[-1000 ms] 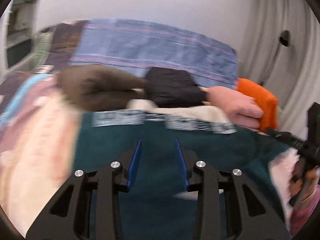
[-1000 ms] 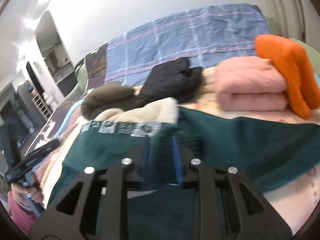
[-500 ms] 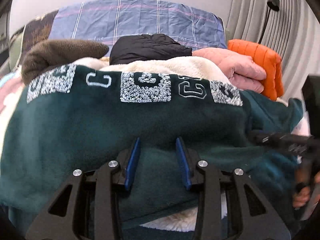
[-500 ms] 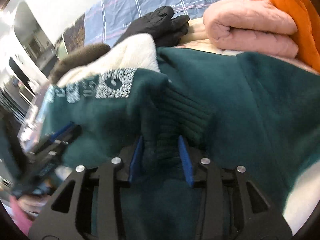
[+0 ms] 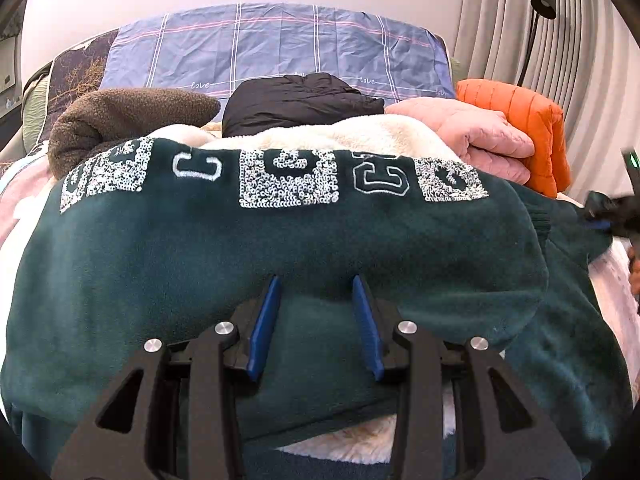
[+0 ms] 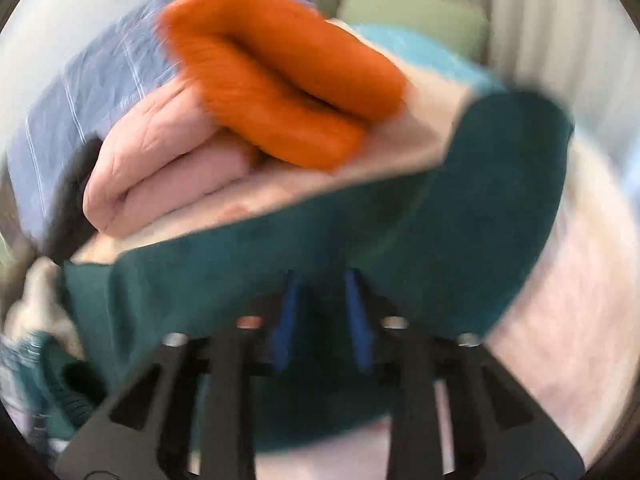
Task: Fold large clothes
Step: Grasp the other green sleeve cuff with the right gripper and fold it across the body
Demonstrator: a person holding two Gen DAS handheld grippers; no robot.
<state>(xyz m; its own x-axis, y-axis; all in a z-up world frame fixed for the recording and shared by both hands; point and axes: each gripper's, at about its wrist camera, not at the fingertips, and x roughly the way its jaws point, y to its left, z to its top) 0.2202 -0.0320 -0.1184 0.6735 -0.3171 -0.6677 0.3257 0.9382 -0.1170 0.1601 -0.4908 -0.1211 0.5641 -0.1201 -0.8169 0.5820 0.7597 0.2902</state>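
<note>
I'm seeing left black two-finger gripper point(image 5: 316, 292) showing matte black angular linkage arms with triangular cut-outs, four round silver screw heads point(image 5: 224, 327) across knuckles, two slim blue finger pads point(image 5: 264, 324) tapering toward tips. I'm seeing right black two-finger gripper point(image 6: 320, 284) of same build: black linkages, silver screws, blue pads point(image 6: 356, 312), all smeared by blur. In left wrist view I'm catching right unit at far right edge, dark body carrying small green light point(image 5: 631, 158), detail too blurred to read.
</note>
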